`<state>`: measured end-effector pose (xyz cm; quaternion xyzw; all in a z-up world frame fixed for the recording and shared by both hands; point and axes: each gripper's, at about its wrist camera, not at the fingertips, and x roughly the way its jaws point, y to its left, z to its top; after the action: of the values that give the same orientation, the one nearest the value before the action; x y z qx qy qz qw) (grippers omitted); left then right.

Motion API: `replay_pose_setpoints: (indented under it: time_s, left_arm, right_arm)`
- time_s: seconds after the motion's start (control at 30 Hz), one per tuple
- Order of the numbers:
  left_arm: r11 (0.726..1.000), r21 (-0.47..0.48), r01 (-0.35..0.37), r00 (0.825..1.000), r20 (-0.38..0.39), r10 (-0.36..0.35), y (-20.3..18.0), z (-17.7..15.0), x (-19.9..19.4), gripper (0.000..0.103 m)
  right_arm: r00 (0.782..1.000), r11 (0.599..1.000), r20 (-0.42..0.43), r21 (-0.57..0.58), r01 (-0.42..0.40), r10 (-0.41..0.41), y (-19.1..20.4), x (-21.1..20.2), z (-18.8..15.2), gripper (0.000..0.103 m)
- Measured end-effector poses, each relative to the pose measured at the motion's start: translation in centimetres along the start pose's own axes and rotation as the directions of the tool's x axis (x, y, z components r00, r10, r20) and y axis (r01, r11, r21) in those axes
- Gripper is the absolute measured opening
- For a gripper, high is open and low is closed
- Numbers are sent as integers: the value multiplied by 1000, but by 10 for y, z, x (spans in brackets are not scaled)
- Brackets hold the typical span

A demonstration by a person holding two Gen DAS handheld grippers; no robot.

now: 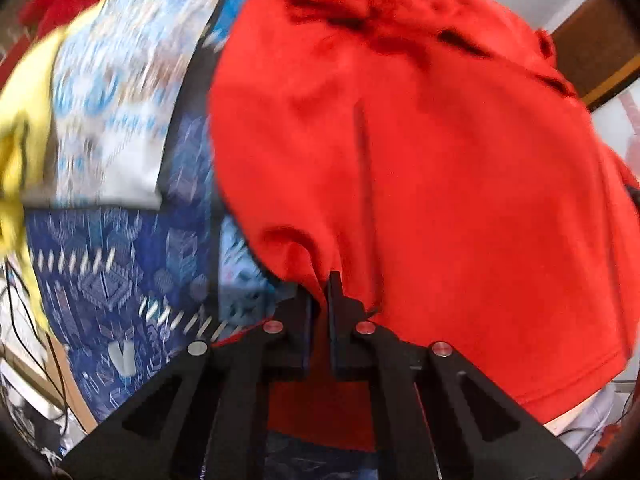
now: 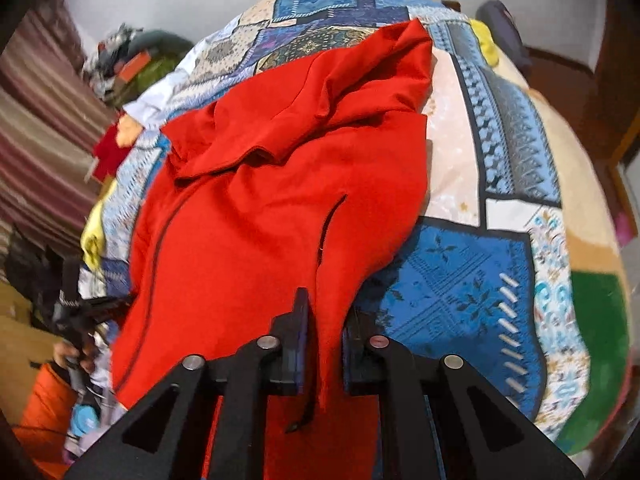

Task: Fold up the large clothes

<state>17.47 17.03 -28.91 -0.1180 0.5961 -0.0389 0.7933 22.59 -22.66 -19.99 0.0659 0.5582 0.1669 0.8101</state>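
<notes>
Large red knit garment point(image 2: 256, 216) lying crumpled on the blue patchwork-print bedspread point(image 2: 452, 276); left gripper point(image 1: 320, 300) and right gripper point(image 2: 326, 332) each clenched on a pinch of its hem, probably to spread it flat for folding.

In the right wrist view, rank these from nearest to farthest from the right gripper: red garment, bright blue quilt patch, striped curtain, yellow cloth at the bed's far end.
1. red garment: pinched in the right gripper.
2. bright blue quilt patch: just right of the fingers.
3. striped curtain: far left, beyond the bed's edge.
4. yellow cloth: far end, upper right.
</notes>
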Motion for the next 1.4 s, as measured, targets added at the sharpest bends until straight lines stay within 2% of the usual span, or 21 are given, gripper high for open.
replay_pose_setpoints:
  time_s: [0.17, 0.33, 0.4, 0.5, 0.6, 0.63, 0.73, 0.8, 0.87, 0.93, 0.97, 1.07, 1.13, 1.2, 1.27, 1.3, 1.33, 1.4]
  left_arm:
    - [999, 16, 37, 989, 142, -39, -24, 50, -48, 5]
    - [989, -34, 146, 957, 259, -133, -25, 123, -90, 5]
    - [987, -49, 154, 945, 298, -133, -25, 152, -94, 5]
    - [993, -75, 96, 940, 335, -66, -21, 193, -94, 5]
    - [979, -194, 60, 944, 331, 8, 4, 231, -72, 5]
    - [973, -225, 48, 944, 329, 29, 11, 235, -65, 5]
    - [949, -307, -66, 938, 305, 164, 35, 265, -31, 5]
    - [925, -344, -160, 935, 248, 254, 50, 278, -2, 5]
    - [920, -346, -184, 945, 194, 262, 63, 284, 25, 5]
    - [919, -347, -189, 955, 154, 255, 68, 285, 46, 6]
    - [919, -337, -205, 954, 142, 265, 68, 286, 54, 6]
    - [918, -251, -307, 928, 137, 347, 53, 287, 69, 6]
    - [918, -161, -361, 911, 148, 384, 35, 287, 69, 6]
    - [918, -100, -384, 904, 165, 396, 25, 283, 62, 7]
    - [927, -69, -369, 909, 183, 375, 19, 277, 48, 16]
    - [934, -58, -352, 914, 193, 356, 17, 274, 40, 27]
    - [941, -47, -336, 918, 207, 338, 14, 270, 29, 40]
    - [948, -20, -319, 916, 251, 313, 4, 263, 11, 57]
  right_arm:
    - [997, 998, 31, 17, -66, 66, 4, -2, 19, 8]
    - [991, 995, 93, -6, -97, 97, 12, -11, 59, 7]
    - [989, 997, 124, -18, -73, 74, 17, -11, 83, 7]
    - [986, 999, 159, -6, -54, 54, 16, -6, 119, 7]
    - [983, 1000, 181, 28, -13, 7, 6, 7, 156, 7]
    - [984, 999, 178, 43, -7, 0, 1, 13, 167, 7]
    - [992, 994, 127, 108, 10, -24, -20, 46, 204, 7]
    - [998, 987, 66, 160, 5, -16, -37, 75, 226, 8]
    - [1000, 975, 20, 221, -25, 21, -53, 94, 236, 8]
    - [993, 957, -10, 269, -109, 116, -71, 106, 246, 8]
    - [990, 954, -19, 270, -132, 143, -75, 108, 249, 8]
    - [973, 937, -32, 277, -212, 229, -87, 106, 248, 8]
    - [967, 932, -50, 284, -225, 249, -93, 105, 245, 8]
    - [971, 937, -60, 281, -205, 231, -95, 105, 240, 8]
    - [981, 952, -63, 260, -160, 182, -95, 100, 235, 8]
    - [995, 974, -57, 216, -62, 76, -91, 92, 233, 8]
    - [999, 986, -43, 167, 11, -4, -88, 83, 231, 8]
    - [993, 989, -2, 86, 120, -120, -83, 64, 224, 8]
